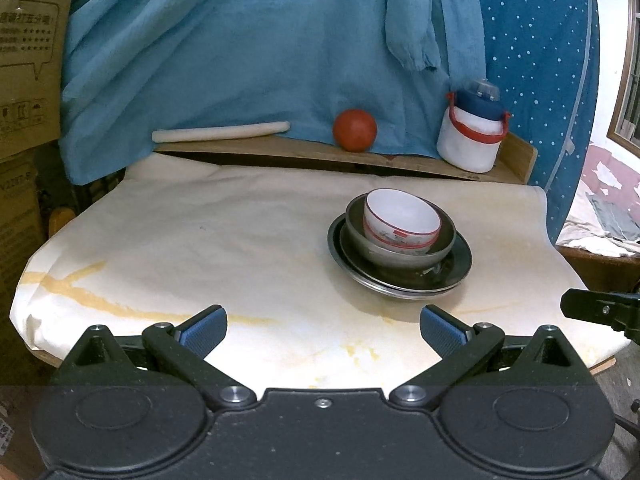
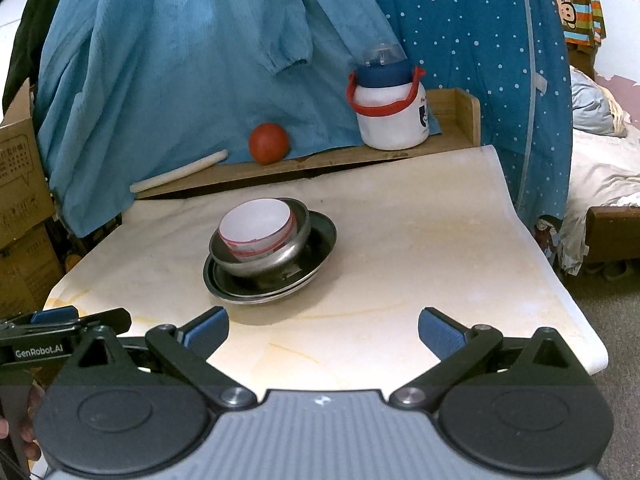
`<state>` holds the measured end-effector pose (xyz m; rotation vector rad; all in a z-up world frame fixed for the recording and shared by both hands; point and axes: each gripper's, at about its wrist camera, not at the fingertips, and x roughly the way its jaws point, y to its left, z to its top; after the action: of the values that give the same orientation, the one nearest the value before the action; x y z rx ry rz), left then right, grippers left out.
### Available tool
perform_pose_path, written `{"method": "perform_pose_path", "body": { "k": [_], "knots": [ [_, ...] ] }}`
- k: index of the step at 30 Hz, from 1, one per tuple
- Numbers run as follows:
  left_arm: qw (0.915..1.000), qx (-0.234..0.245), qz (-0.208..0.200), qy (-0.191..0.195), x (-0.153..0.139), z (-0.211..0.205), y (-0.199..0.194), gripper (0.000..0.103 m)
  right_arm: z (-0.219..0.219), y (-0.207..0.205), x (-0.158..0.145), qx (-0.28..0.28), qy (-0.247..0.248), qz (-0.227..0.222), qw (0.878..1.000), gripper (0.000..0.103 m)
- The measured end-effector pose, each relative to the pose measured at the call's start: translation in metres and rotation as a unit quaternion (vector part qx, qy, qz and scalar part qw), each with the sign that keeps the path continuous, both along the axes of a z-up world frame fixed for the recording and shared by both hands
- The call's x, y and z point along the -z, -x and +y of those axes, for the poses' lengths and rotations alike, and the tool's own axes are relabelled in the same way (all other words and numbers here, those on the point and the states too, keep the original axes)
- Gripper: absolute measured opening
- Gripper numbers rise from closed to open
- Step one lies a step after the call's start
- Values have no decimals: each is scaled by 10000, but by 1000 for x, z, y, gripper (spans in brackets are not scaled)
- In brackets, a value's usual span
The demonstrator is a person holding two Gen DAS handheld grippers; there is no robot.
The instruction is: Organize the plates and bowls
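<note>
A white ceramic bowl with a red rim band (image 1: 401, 219) sits tilted inside a grey steel bowl (image 1: 400, 254), which rests on stacked dark steel plates (image 1: 456, 270), right of centre on a table covered in stained cream paper (image 1: 200, 248). Both tools hang near the front edge, well apart from the stack: the left gripper (image 1: 323, 330) and the right gripper (image 2: 322, 330) each have their blue pads spread wide, holding nothing. On the far shelf stand a red ball (image 1: 355, 129) and a white bottle with a blue cap (image 1: 472, 134). The ceramic bowl looks breakable and smooth; its raised rim seems the best hold. The steel pieces look light, stiff and slippery
</note>
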<state>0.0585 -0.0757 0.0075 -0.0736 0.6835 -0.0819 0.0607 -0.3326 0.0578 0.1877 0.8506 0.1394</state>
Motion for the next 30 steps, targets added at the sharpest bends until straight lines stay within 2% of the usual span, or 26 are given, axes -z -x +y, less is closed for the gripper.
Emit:
{"method": "perform_pose_path", "body": {
  "k": [30],
  "knots": [
    [9999, 9, 70, 79, 4, -3, -2, 102, 2, -3, 0, -89, 12, 14, 10000, 103]
  ]
}}
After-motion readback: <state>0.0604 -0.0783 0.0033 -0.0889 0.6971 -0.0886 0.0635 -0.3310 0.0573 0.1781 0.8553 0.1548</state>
